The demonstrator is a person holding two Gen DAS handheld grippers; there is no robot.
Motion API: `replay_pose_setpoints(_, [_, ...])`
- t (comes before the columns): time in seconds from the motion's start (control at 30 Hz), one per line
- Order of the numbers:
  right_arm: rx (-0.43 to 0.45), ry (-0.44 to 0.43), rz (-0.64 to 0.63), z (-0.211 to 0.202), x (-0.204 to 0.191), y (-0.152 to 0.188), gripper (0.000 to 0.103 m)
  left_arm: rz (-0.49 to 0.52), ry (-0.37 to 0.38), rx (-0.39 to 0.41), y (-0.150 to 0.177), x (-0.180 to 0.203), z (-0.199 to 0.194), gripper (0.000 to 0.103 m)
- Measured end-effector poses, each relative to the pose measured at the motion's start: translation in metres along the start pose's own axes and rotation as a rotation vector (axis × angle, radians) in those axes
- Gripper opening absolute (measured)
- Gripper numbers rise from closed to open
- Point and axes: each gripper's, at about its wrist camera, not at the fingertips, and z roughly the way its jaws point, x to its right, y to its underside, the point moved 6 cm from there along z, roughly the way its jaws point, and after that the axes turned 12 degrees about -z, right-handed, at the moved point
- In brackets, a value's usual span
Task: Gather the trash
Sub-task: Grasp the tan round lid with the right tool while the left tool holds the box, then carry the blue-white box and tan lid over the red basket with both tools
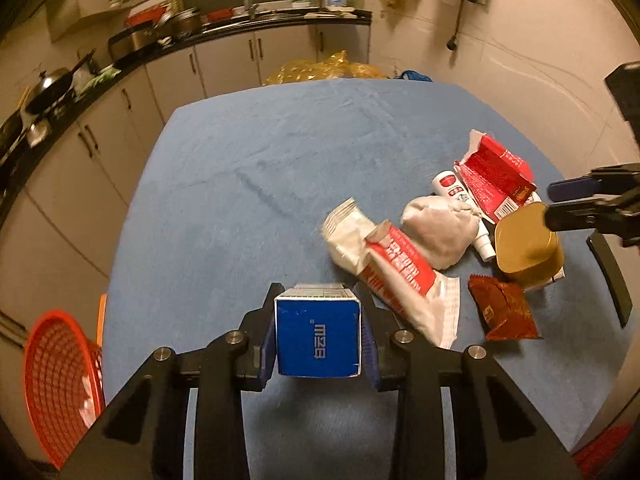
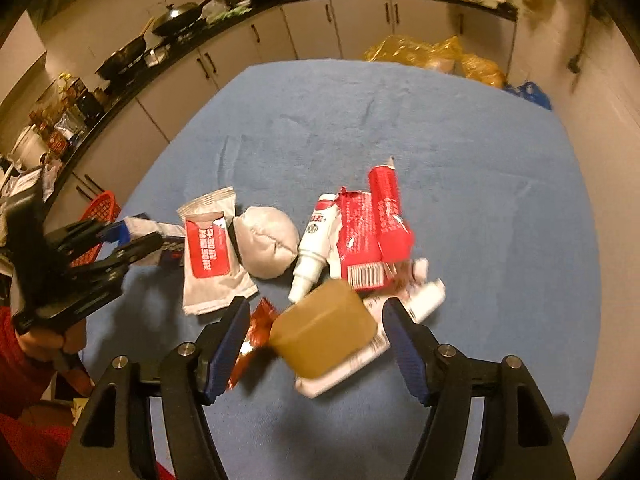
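blue carton (image 1: pixel 318 330) clamped between left jaws; gold tub (image 2: pixel 324 334) between parted right jaws

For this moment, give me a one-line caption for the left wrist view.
Left tongs clamp a blue carton above the blue tablecloth, trash pile beside it.

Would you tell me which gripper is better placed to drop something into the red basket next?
Left. The left gripper is shut on the blue carton, and the red basket sits just beside it. The right gripper is open, straddling the gold box.
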Motion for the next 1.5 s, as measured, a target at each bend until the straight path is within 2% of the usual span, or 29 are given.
replay_pose_setpoints(0.17, [-0.051, -0.049, -0.029, 0.024, -0.007, 0.006, 0.074, -0.011, -0.019, -0.005, 0.006, -0.005, -0.001, 0.036])
replay_pose_setpoints(0.4, [-0.108, -0.075, -0.113, 0.026, -0.027, 0.033, 0.075, -0.023, -0.046, -0.020, 0.007, -0.005, 0.012, 0.036])
replay_pose_setpoints(0.77, [-0.151, 0.030, -0.300, 0.033, -0.046, 0.049, 0.077, -0.079, -0.026, -0.042, 0.010, -0.008, 0.018, 0.033])
replay_pose_setpoints(0.83, [-0.165, 0.063, -0.311, 0.035, -0.045, 0.054, 0.072, -0.098, -0.018, -0.044, 0.011, -0.013, 0.015, 0.033])
replay_pose_setpoints(1.07, [-0.134, 0.084, -0.205, 0.027, -0.043, 0.058, 0.071, -0.171, 0.003, -0.029, 0.015, -0.026, -0.006, 0.033])
replay_pose_setpoints(1.3, [-0.010, 0.006, 0.036, -0.006, -0.045, 0.058, 0.071, -0.161, 0.006, 0.018, 0.018, -0.020, -0.036, 0.033])
replay_pose_setpoints(1.5, [0.047, -0.009, 0.070, -0.019, -0.065, 0.051, 0.071, -0.127, 0.016, 0.023, 0.022, -0.010, -0.052, 0.033])
